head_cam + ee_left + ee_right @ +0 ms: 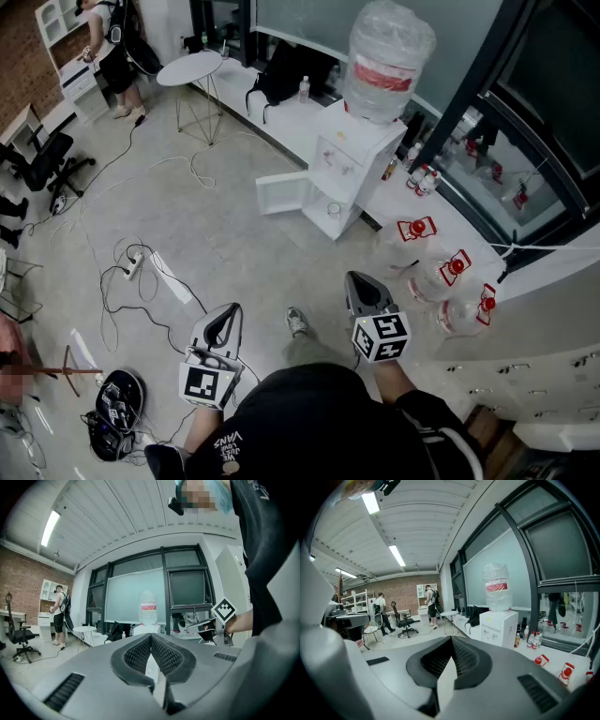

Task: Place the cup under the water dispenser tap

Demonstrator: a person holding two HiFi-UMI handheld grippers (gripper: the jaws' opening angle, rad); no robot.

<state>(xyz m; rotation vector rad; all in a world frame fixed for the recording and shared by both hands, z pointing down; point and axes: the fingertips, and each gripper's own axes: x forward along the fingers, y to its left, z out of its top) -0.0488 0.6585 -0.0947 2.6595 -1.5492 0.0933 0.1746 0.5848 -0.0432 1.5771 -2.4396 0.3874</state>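
A: Tongs status?
B: left gripper [225,319] is shut tip to tip, nothing between the jaws. right gripper [364,289] is the same, closed and empty. Both are held low, well short of the water dispenser [361,155] and aimed roughly at it.
A: And the thing to place?
B: Not in hand. Probably the cup [335,210]: a small round rim in the dispenser's open bottom compartment. Too small to be sure.
A: Orientation?
B: If that's it, it's upright, mouth up, long axis vertical. Judgement only.
A: Risks?
B: The jaws must open before the reach, or the closed tips knock it over. The cabinet door [281,194] hangs open at the dispenser's front and narrows the approach. Empty jugs [441,272] lie on the floor [234,244] beside the dispenser, a trip hazard. Overclamping could buckle a thin cup.
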